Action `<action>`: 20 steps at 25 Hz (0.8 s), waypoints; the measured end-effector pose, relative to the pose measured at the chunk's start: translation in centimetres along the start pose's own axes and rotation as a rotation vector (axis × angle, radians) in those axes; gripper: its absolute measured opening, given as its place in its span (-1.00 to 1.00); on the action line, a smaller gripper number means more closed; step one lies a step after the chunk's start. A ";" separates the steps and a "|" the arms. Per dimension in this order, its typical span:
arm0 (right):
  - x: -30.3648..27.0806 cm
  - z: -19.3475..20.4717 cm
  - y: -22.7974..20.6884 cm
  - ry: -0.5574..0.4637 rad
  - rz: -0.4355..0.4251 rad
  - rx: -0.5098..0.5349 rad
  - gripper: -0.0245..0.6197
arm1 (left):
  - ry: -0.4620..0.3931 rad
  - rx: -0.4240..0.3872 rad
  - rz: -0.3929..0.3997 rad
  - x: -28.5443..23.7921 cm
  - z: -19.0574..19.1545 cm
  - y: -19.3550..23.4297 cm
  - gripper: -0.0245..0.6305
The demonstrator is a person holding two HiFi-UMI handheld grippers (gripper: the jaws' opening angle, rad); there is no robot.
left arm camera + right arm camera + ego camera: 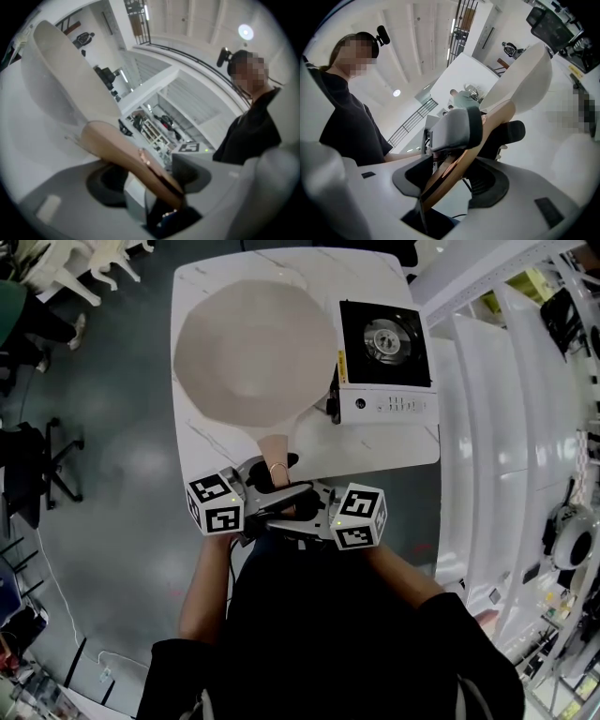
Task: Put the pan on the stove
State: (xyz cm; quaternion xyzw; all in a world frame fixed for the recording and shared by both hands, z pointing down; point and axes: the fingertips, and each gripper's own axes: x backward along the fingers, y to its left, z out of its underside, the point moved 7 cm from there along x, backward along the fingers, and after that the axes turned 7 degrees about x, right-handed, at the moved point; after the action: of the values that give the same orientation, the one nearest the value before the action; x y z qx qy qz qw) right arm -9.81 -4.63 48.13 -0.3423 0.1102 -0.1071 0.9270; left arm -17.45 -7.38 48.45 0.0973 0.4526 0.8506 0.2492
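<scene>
Both my left gripper (150, 180) and right gripper (473, 145) pinch the tan handle (275, 448) of the wide cream pan (253, 343). The black-and-white gas stove (384, 352) stands just beside it.

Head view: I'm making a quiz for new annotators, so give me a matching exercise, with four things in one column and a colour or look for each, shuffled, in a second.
1. pan
2. handle
3. stove
4. table

A. black top, round burner
B. tan, narrow, pointing toward the person
C. white, marbled
D. cream, wide and round

Pairs: 1-D, 2-B, 3-A, 4-C
</scene>
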 end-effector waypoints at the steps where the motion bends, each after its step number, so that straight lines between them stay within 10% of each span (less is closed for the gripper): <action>1: 0.2 -0.4 0.3 -0.005 0.005 0.005 -0.23 | 0.003 -0.005 0.004 -0.2 -0.3 -0.4 -0.05; 20: 8.1 -5.0 1.8 -0.146 0.141 0.044 -0.23 | 0.117 -0.077 0.122 -8.4 -4.6 -5.1 -0.04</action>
State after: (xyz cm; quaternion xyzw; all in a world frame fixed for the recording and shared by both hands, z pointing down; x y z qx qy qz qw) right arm -3.26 -8.53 42.15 -0.3199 0.0639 -0.0188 0.9451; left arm -10.39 -12.64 42.14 0.0652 0.4264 0.8853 0.1734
